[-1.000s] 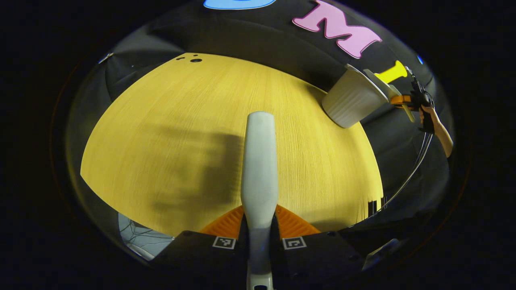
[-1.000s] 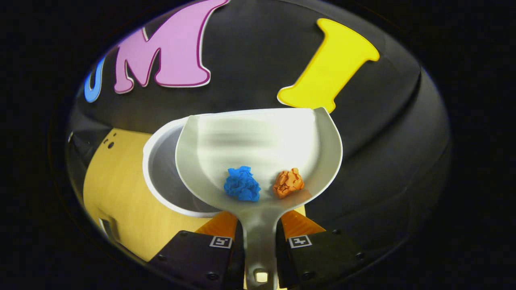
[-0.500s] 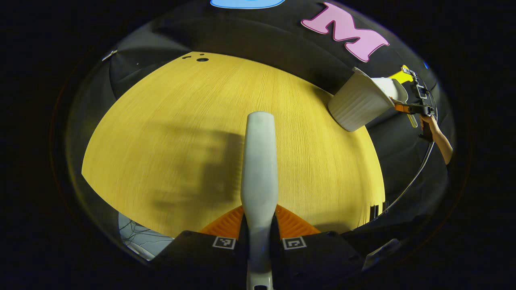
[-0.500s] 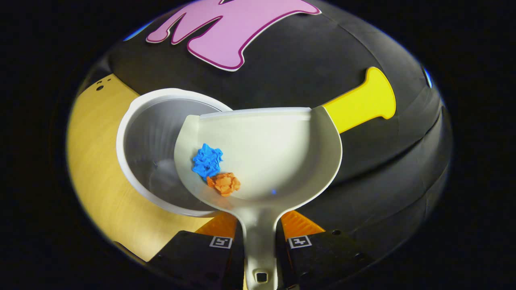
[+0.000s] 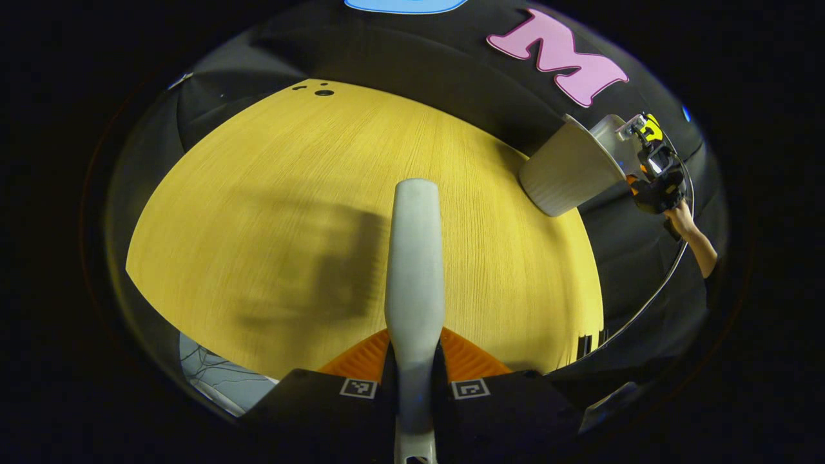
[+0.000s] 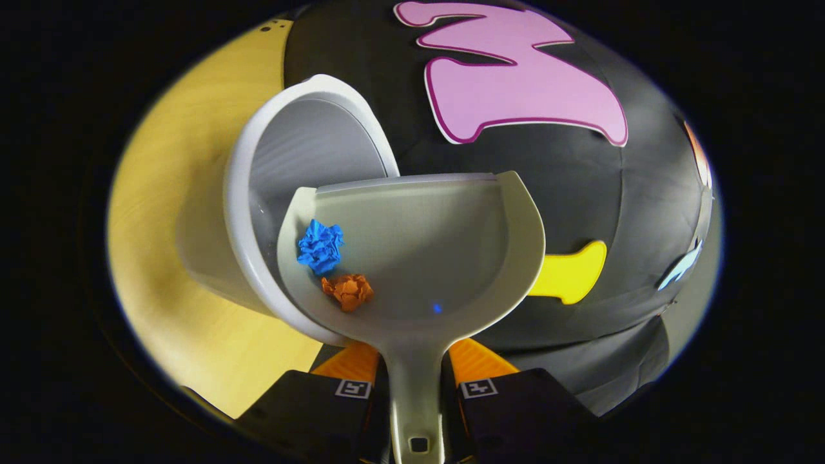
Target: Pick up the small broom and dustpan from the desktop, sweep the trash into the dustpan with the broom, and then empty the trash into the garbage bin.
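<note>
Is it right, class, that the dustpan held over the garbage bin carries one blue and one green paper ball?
Not quite. In the right gripper view the dustpan over the garbage bin carries a blue paper ball and an orange paper ball, not a green one.

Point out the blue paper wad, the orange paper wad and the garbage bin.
blue paper wad (image 6: 320, 246): right gripper view, centre of the wad.
orange paper wad (image 6: 349, 290): right gripper view, centre of the wad.
garbage bin (image 6: 303, 138): right gripper view, inner wall below the rim.

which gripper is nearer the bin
Right. The right gripper holds the dustpan at the bin rim; the left gripper, gripping the broom, is across the table.
</note>
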